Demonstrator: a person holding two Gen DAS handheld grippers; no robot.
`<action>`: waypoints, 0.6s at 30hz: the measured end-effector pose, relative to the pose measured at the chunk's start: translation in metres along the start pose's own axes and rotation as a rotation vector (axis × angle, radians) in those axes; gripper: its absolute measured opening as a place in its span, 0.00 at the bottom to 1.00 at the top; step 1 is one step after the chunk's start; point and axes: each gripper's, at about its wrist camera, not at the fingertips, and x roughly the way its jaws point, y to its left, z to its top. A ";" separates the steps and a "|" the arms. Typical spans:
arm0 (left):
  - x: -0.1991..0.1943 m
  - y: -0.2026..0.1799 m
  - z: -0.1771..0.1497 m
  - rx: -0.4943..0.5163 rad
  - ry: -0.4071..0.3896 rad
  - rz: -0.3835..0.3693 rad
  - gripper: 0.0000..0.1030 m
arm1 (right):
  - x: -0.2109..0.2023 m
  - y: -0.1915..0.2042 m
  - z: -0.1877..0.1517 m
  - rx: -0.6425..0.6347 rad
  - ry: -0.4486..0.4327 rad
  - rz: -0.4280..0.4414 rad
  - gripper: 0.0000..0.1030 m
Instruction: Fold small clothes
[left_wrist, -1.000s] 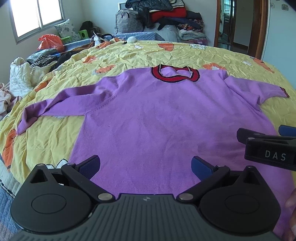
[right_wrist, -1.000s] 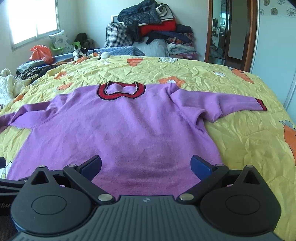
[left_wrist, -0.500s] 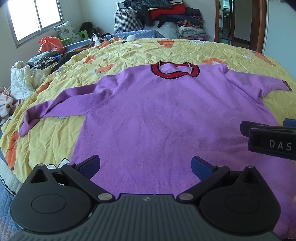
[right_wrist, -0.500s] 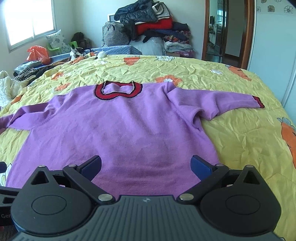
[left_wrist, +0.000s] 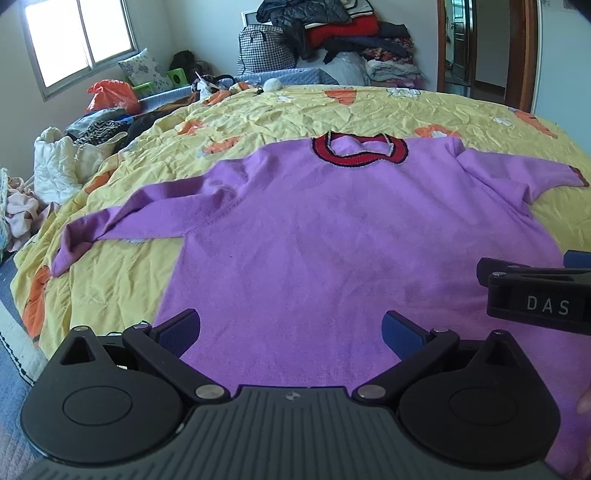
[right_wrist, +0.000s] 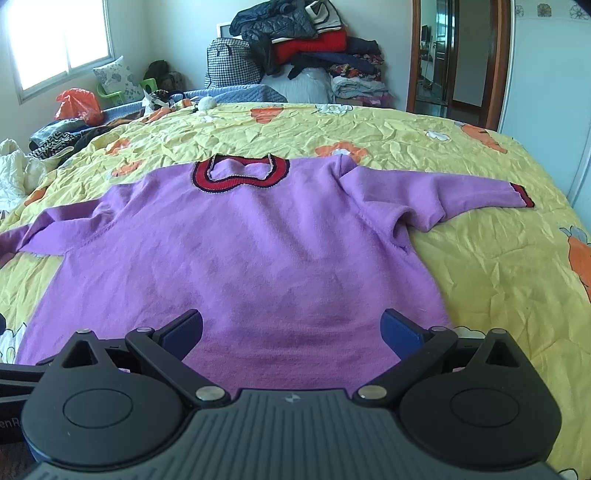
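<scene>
Left gripper: black linkage arms, blue pads, silver pivot screws, ribbed grey housing.
Right gripper: identical build; white "DAS" lettering at 3 o'clock in left view.

A sweater is lying flat on the bed, its hem nearest the fingers and its neck opening farthest ahead of them. The left gripper is sitting over the hem with the fingers spread, the right gripper just to its right. One sleeve is stretching out left of the fingers, the other sleeve right. Beyond the bed, a clothes pile is standing against the wall.
</scene>
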 end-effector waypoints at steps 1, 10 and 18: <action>0.000 0.000 0.000 -0.002 0.000 -0.002 1.00 | 0.000 0.000 0.000 0.002 -0.003 0.004 1.00; -0.002 0.003 0.001 -0.014 -0.003 0.026 1.00 | 0.001 -0.003 0.000 0.014 -0.040 0.036 1.00; -0.001 0.018 0.008 -0.077 0.003 0.175 1.00 | 0.007 -0.004 0.000 -0.013 -0.045 0.023 1.00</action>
